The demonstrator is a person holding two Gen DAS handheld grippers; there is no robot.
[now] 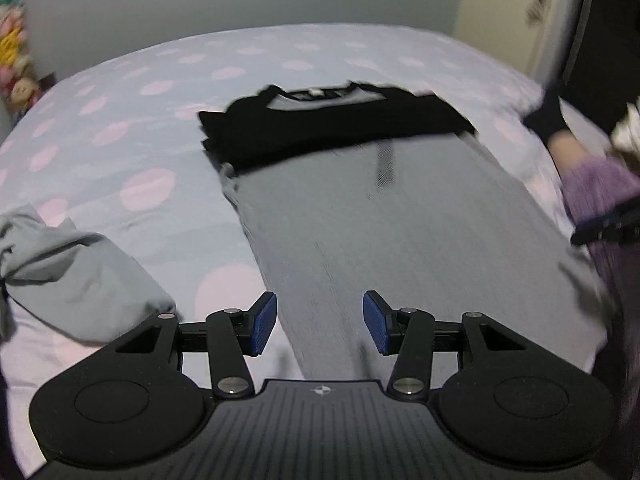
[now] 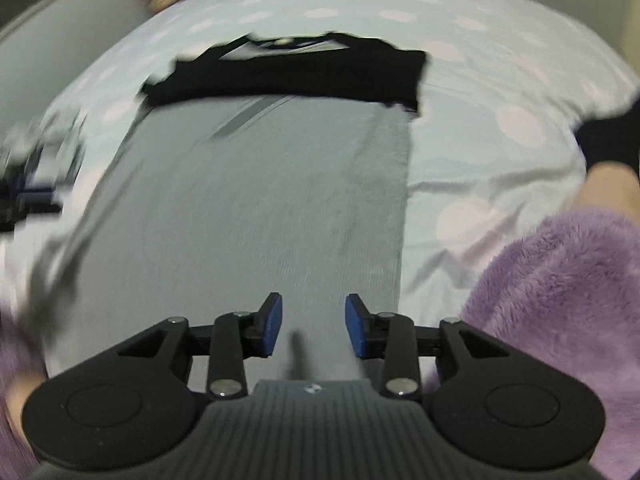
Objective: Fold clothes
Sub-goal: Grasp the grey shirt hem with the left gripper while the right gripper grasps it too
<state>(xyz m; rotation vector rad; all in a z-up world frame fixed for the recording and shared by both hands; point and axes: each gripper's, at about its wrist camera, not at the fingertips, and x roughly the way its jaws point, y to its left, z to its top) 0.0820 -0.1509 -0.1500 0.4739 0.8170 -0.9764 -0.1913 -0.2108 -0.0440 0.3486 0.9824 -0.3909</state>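
Note:
A grey shirt [image 1: 360, 224] with black sleeves and collar [image 1: 332, 128] lies lengthwise on the bed, its sides folded in to a long strip. In the right wrist view the same grey shirt [image 2: 256, 208] runs up to its black band [image 2: 288, 76]. My left gripper [image 1: 320, 322] hangs open above the shirt's near end, nothing between its blue pads [image 1: 265, 322]. My right gripper [image 2: 314, 326] is open too, over the shirt's near right part, with no cloth between its pads.
The bed sheet [image 1: 132, 112] is pale with pink dots. A crumpled grey garment [image 1: 76, 276] lies at the near left. A purple fleece sleeve [image 2: 560, 292] and a black-gloved hand [image 1: 548, 116] are at the right. Soft toys [image 1: 14, 64] stand at the far left.

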